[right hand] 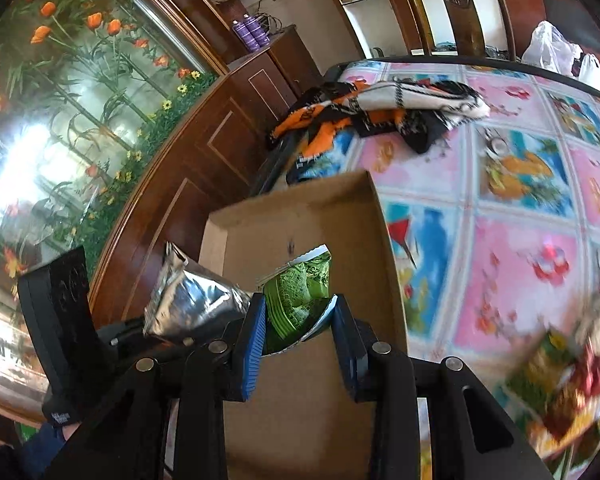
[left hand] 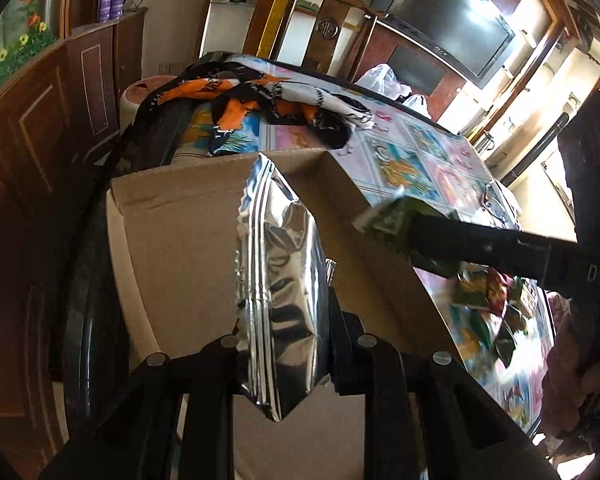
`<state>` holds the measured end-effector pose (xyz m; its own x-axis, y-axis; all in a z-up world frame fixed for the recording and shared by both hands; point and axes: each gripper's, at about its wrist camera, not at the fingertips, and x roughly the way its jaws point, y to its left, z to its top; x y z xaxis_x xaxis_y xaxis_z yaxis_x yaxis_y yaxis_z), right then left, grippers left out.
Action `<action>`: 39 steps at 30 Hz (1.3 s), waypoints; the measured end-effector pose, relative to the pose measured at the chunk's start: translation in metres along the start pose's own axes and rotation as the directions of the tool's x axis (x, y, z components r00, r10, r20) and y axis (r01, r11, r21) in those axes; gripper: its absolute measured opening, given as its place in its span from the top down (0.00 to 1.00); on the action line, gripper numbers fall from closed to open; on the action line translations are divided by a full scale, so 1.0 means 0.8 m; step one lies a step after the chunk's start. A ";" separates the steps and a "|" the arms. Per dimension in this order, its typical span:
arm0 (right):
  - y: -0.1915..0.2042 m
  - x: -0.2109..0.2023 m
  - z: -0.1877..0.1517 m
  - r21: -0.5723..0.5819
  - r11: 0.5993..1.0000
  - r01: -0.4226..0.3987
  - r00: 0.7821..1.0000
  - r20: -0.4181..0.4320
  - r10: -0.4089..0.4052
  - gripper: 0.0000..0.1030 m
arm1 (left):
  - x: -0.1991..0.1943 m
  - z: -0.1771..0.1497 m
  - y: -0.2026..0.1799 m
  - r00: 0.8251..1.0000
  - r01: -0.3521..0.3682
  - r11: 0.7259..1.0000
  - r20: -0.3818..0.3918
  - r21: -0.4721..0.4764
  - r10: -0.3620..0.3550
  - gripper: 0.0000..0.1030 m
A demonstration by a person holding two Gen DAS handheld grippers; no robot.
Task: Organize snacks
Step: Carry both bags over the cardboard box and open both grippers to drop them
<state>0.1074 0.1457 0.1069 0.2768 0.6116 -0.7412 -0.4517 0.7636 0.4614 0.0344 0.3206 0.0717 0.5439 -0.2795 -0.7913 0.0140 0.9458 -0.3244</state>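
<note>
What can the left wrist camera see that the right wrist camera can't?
Only the left wrist view shows the big black TV and a round stool past the table's end. Only the right wrist view shows the shiny flower picture on the wall. Both show the cardboard box, the silver packet pinched in the left tool, the green packet squeezed in the right tool, the orange-and-black cloth, and loose snacks on the colourful tablecloth.

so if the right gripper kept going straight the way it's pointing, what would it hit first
Most likely the bare inside floor of the cardboard box. The right gripper, shut on a green snack packet, points down into the open box, and nothing shows in that line before it. Depth is hard to judge through the fisheye.
</note>
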 end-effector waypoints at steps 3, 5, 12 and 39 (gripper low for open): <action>0.002 0.024 0.018 0.002 1.000 0.013 1.000 -0.007 -0.013 0.66 | 0.015 0.010 0.007 1.000 -0.013 1.000 -0.016 -0.011 0.012 0.79; 0.000 0.041 0.026 0.014 1.000 0.023 0.999 -0.029 -0.022 0.66 | 0.022 0.013 0.011 0.999 -0.019 1.000 -0.027 -0.016 0.019 0.79; -0.006 0.082 0.038 0.029 0.999 0.045 0.998 -0.052 -0.044 0.66 | 0.039 0.011 0.013 0.999 -0.020 0.999 -0.039 -0.025 0.019 0.78; 0.004 0.031 -0.012 0.000 0.999 0.038 0.999 0.011 -0.038 0.43 | -0.011 -0.020 -0.010 0.998 -0.018 0.999 0.060 0.026 0.017 0.42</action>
<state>0.1045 0.1616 0.0854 0.3030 0.5844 -0.7527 -0.4406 0.7863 0.4331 0.0162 0.3129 0.0732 0.5934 -0.2531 -0.7641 0.0259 0.9548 -0.2962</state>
